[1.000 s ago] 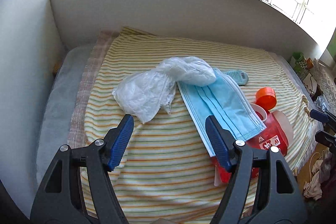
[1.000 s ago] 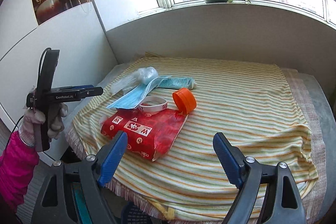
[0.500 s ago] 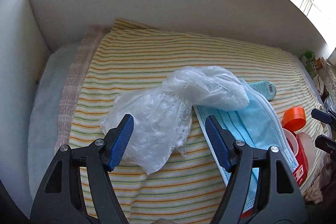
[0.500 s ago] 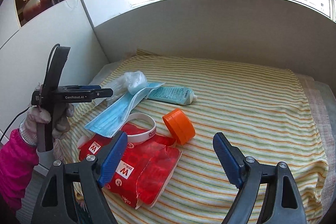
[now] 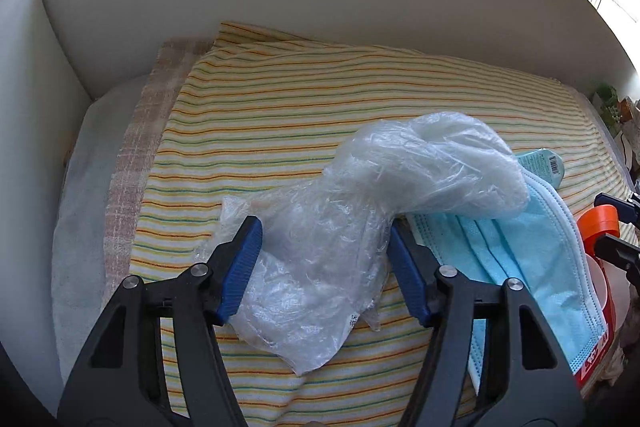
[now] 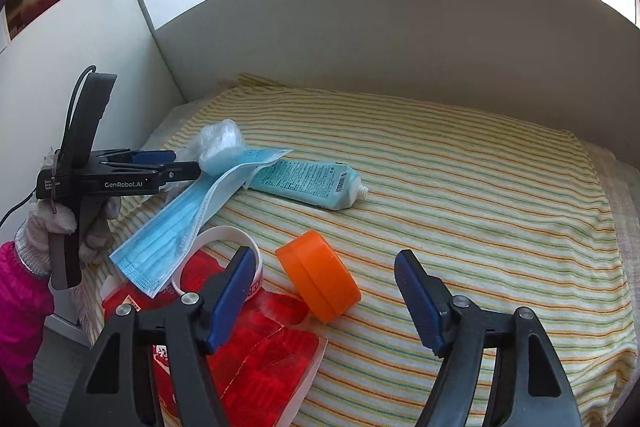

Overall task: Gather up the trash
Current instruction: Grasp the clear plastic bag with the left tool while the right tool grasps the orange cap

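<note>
Two tongs work over a yellow striped cloth (image 5: 280, 115) spread on a padded surface, possibly a bed, I cannot tell for sure. Trash lies in a loose pile near its front left corner.

Biggest piece: a red printed plastic pouch (image 6: 256, 359) at the cloth's front edge, with a white ring-shaped band (image 6: 212, 239) lying on it. Next, a crumpled clear plastic bag (image 5: 360, 211), resting partly on a blue pleated face mask (image 5: 532, 259); the mask overlaps the pouch. A teal squeeze tube with no cap (image 6: 308, 183) lies behind the mask, its tail tucked under the mask's far end. An orange round plastic lid (image 6: 320, 279) sits tilted just beside the pouch.

Left tongs (image 5: 324, 267): wide open, blue pads on either side of the bag's narrow lower part, bag between them, not yet squeezed. Right tongs (image 6: 324, 299): also wide open, gripping nothing, hovering low with the orange lid between and just ahead of the pads.

Step in hand, judged: left closing on the bag. To do it well:
- close on the bunched middle, not the thin loose flap, which is likely to slip out.
- keep the right-hand pad off the mask edge, which is touching or nearly so, or the mask drags along.
- lift straight up; the film is light and will trail.
- the lid is tilted and rigid, so the right should pinch it across the rim.
</note>
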A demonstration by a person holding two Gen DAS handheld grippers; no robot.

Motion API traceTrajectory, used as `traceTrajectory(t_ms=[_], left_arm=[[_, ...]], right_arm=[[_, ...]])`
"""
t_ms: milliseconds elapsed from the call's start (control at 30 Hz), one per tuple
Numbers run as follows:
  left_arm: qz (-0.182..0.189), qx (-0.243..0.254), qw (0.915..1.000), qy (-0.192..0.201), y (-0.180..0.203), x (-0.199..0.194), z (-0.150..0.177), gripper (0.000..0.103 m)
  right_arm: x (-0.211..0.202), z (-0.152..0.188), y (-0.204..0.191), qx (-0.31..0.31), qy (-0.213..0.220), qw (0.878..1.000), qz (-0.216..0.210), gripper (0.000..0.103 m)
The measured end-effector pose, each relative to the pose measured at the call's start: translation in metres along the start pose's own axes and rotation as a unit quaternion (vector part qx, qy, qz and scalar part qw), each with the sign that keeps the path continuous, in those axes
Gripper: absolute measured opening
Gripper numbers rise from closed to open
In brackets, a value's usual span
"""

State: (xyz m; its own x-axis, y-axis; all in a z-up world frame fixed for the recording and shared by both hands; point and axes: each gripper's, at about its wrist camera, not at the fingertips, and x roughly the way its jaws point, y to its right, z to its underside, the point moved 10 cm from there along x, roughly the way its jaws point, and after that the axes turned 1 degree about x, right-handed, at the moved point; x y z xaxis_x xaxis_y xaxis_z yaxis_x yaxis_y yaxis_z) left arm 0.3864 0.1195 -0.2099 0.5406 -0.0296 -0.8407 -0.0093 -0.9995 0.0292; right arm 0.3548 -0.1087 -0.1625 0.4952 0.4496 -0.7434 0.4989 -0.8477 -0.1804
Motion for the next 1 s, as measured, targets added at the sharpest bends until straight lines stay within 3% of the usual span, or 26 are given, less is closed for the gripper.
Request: traceTrajectory(t_ms=[367, 600, 1000], left_arm=[[0.004, -0.019, 0.9997, 0.015, -0.007, -0.003, -0.002, 0.024], [0.003, -0.045, 0.9984, 0.034, -0.013, -0.021, 0.0, 0.017], [-0.001, -0.069, 0.9956, 0.063, -0.023, -0.071, 0.012, 0.015]], right_arm=[[0.01, 0.003, 0.005, 0.007, -0.016, 1.0, 0.002, 0.04], [0.01, 0.006, 0.01, 0.013, -0.014, 1.0, 0.005, 0.023], [-0.014, -0.005, 0.02, 0.033, 0.019, 0.999, 0.019, 0.018]])
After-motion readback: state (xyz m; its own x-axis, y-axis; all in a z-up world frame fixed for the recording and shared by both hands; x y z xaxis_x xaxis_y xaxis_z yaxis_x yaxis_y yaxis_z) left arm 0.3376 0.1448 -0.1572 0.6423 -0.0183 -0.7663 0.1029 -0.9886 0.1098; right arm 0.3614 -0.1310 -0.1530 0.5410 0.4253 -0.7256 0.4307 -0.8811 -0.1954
